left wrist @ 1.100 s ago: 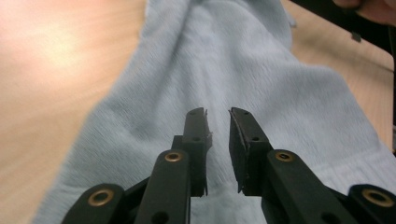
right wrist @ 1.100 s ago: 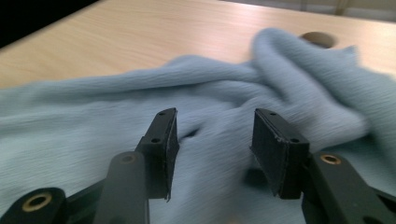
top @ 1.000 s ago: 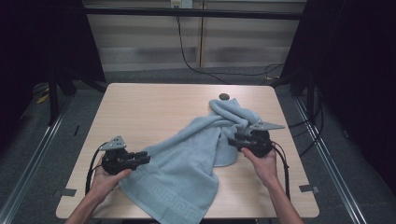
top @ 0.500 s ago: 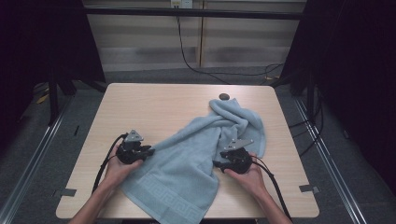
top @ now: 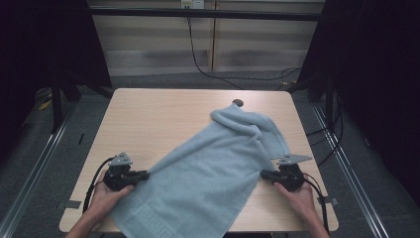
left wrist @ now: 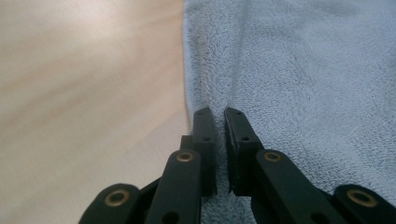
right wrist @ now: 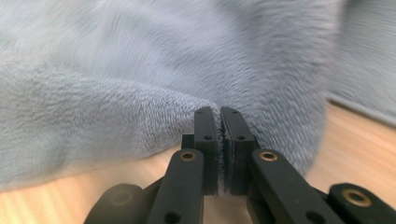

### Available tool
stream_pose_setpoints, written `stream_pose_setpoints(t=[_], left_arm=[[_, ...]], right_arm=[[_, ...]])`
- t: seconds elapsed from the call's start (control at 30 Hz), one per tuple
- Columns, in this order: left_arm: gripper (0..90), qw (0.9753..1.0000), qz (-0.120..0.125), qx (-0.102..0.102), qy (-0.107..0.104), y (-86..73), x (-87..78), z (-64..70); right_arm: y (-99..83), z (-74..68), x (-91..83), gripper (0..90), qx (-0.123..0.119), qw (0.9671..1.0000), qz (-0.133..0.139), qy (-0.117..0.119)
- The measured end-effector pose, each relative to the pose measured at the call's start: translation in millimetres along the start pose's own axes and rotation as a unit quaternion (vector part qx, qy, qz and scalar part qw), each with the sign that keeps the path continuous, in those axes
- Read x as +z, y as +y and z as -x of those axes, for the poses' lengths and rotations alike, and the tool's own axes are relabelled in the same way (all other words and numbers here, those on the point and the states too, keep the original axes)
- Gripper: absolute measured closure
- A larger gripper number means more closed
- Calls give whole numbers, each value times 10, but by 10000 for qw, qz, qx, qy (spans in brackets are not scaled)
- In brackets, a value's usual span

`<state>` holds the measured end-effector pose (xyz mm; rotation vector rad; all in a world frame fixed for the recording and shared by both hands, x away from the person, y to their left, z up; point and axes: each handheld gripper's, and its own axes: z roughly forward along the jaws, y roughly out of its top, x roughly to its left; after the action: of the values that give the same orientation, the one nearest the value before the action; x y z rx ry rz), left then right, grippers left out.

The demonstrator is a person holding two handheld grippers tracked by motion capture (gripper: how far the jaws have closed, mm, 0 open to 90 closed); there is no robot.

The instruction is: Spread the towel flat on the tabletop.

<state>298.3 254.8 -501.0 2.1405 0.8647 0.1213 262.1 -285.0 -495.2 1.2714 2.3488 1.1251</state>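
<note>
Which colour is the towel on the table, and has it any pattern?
The towel is light blue, with a woven key-pattern border near its front end; the high view shows it best.

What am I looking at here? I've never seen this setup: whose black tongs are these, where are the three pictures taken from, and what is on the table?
A person holds a two-jaw tool in each hand. The high view looks down on the wooden table; the left gripper and right gripper each carry their own camera, which looks along its black jaws. A light blue towel lies rumpled across the table. Each gripper's jaws are closed on an edge of it, one at either side. A small dark round thing sits at the far edge.
</note>
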Motion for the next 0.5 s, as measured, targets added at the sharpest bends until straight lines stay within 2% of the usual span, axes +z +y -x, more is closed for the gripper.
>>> stream_pose_setpoints(t=[0.07, 0.1, 0.13, 0.2, 0.27, 0.33, 0.4, 0.43, 0.5], left_arm=[[829, 9994, 3, -50, -351, -69, -54, 94], [820, 9989, -21, 34, -468, -90, -72, 160], [800, 9989, -15, 97, -458, -92, -77, 195], [752, 9985, 58, 137, -525, -54, -79, 239], [696, 9984, 221, 151, -502, 49, -62, 223], [672, 9984, 313, 98, -470, 191, -6, 186], [661, 9982, 336, 118, -480, 356, 95, 147], [660, 9984, 348, 154, -408, 438, 158, 136], [663, 9984, 315, 160, -438, 588, 313, 108]], right_arm=[[-77, 20, -88, 854, 81, 10000, 35, 6], [-106, 10, -109, 828, 90, 10000, -2, -4], [-123, -15, -127, 773, 127, 9999, 19, 1], [-103, -53, -148, 718, 102, 9998, 154, 115], [-20, -85, -147, 680, 160, 9991, 344, 213], [87, -109, -95, 659, 84, 9988, 392, 286], [192, -141, 14, 662, 42, 9987, 394, 321], [240, -158, 83, 659, 1, 9988, 375, 329], [340, -197, 246, 665, -97, 9989, 310, 337]])
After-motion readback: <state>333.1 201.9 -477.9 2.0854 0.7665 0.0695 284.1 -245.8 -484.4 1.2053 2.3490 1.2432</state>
